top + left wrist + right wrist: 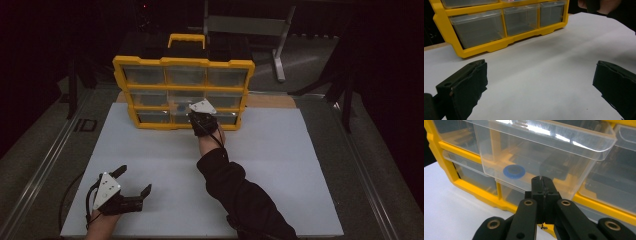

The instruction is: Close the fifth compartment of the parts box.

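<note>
Clear plastic drawer (541, 157) slid partway out of yellow nine-drawer organiser (183, 62), blue ring (514, 172) inside. Right gripper (541, 181) level at its front, jaws pressed together, empty. Left gripper (135, 181) resting low, jaws spread wide.

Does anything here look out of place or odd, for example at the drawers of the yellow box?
One drawer in the middle of the organizer sticks out while the others sit flush. A blue ring lies inside it. The shut right gripper is at its front. Nothing looks spilled or damaged.

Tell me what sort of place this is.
Probably a lab or workshop recording bench: a white board on a table, a yellow parts organizer with clear drawers, a metal stand behind, dark surroundings.
</note>
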### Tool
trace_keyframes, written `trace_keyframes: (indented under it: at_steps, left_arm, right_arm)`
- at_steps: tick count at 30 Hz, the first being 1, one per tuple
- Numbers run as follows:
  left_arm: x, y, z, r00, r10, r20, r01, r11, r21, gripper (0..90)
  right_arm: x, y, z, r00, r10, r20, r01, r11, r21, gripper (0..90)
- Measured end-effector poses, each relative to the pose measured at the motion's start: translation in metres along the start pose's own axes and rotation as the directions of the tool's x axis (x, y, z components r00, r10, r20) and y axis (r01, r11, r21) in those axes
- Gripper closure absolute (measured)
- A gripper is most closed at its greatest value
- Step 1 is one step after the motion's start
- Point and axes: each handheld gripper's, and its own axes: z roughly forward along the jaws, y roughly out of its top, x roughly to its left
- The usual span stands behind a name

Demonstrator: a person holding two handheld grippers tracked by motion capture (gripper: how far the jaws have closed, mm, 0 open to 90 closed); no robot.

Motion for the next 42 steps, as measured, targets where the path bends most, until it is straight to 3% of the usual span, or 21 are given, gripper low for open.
trace_keyframes:
  at_steps: [42]
  left_arm:
    - [0.0, 0.0, 0.0, 1.0, -0.005, 0.002, 0.005, 1.0, 0.001, 0.0]
  right_arm:
    - [-0.012, 0.019, 0.019, 0.9991, -0.009, 0.041, 0.009, 1.0, 0.001, 90.0]
